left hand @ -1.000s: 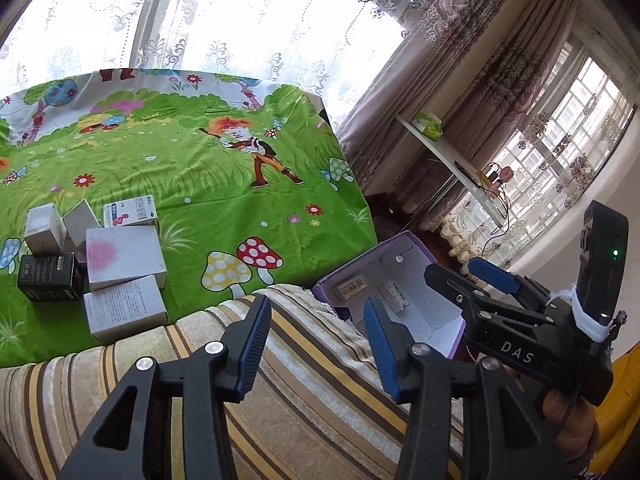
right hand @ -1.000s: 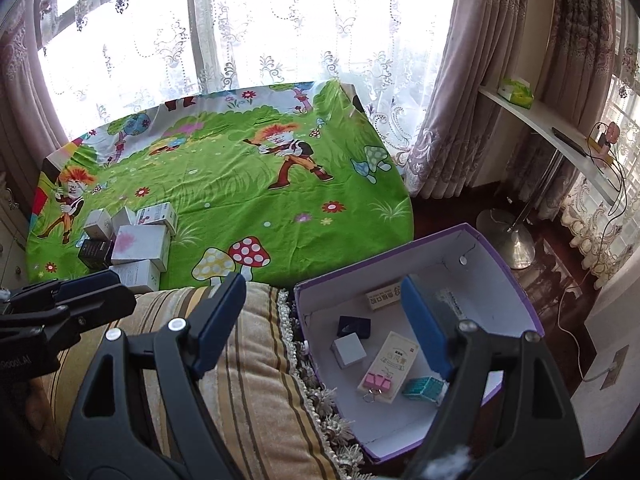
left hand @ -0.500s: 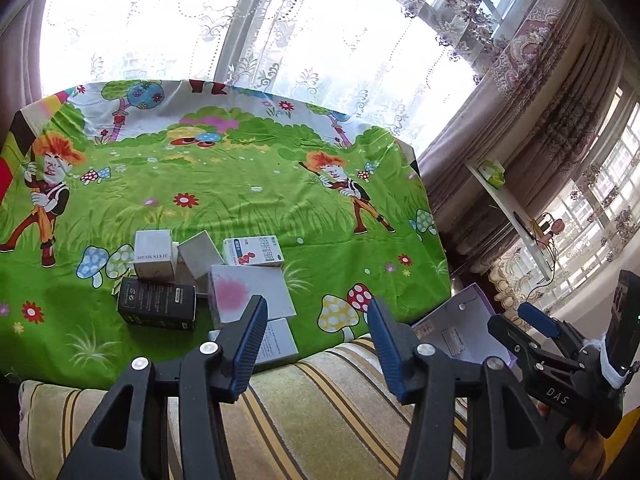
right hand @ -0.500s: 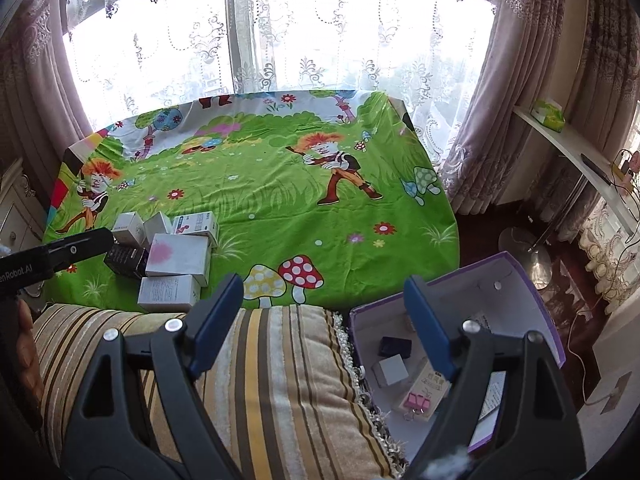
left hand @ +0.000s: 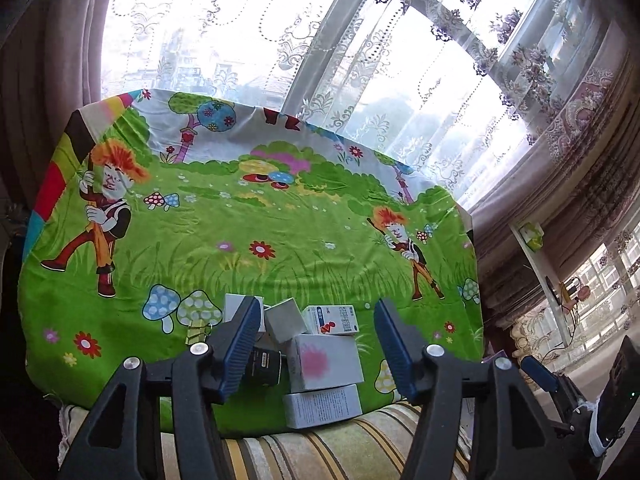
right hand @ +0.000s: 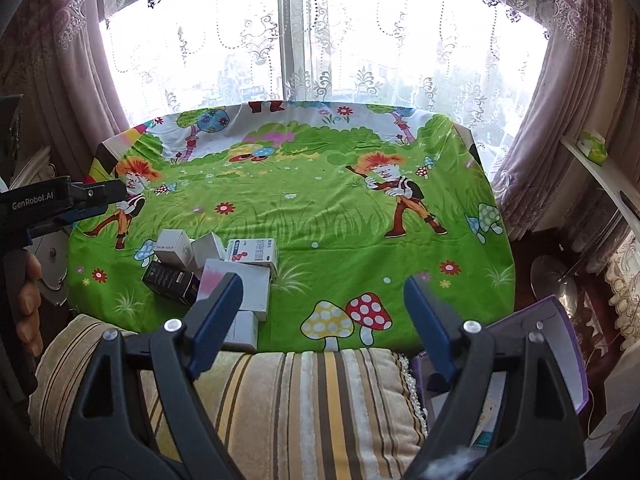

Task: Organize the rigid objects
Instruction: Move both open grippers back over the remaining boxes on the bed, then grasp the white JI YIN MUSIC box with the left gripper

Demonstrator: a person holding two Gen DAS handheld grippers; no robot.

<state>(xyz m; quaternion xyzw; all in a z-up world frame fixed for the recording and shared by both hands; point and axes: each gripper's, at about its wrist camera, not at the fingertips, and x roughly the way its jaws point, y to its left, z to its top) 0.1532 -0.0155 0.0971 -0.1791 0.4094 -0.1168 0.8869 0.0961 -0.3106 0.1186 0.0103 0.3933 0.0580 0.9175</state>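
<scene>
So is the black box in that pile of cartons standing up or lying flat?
Lying flat. The black rectangular box rests on its long side on the green cartoon cloth, beside the white carton with a pink blotch.

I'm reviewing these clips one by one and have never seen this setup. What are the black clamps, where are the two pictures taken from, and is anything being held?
There is no robot here: a person carries a hand-held clamp in each hand, each with a camera looking out along its two blue-padded fingers. One picture looks out over the left gripper, the other over the right gripper. In the right view the left clamp and the hand holding it show at the left edge. Ahead lies a cartoon cloth with a cluster of small boxes, one of them a black box. A striped cushion is nearest, and a purple-edged box sits to the right. The left jaws are opening; both grippers hold nothing.
</scene>
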